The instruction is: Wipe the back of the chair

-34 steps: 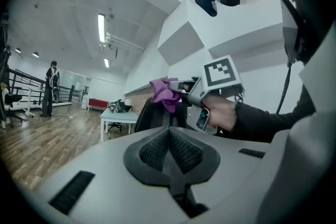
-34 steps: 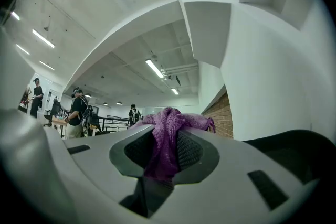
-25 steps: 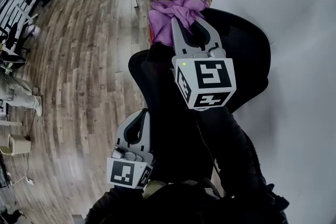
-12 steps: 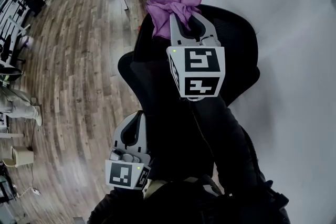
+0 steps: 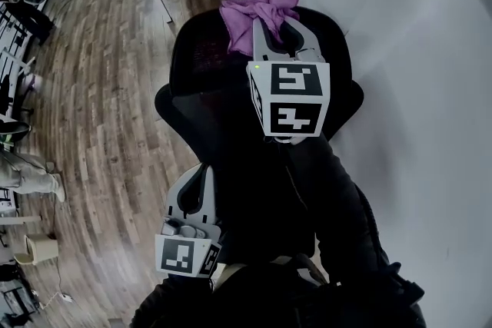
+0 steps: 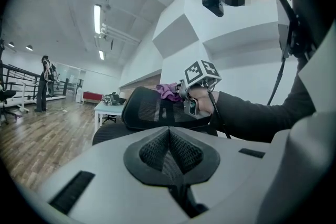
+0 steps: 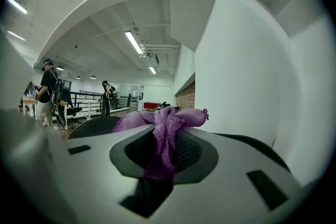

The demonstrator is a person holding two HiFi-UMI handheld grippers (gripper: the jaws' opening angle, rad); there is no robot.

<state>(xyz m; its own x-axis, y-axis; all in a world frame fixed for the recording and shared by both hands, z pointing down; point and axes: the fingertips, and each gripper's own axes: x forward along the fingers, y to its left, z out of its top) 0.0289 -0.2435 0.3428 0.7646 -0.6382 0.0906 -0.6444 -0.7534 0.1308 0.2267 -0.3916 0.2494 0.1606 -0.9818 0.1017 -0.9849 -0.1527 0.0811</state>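
At the top edge of the black mesh chair back (image 5: 204,61), the right gripper (image 5: 278,33) has its fingers pinching a crumpled purple knitted cloth (image 5: 257,11). Lower down, close to the person's body, the left gripper (image 5: 201,179) has its fingers pressed together on nothing.

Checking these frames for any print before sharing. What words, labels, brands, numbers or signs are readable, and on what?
No readable text in any view.
Right marker cube on the right gripper: black-and-white square patterns, not letters.
Left marker cube on the left gripper: the same, no text.
Purple cloth, chair back, wall: no print seen.
Things on the far desk: too small to read.
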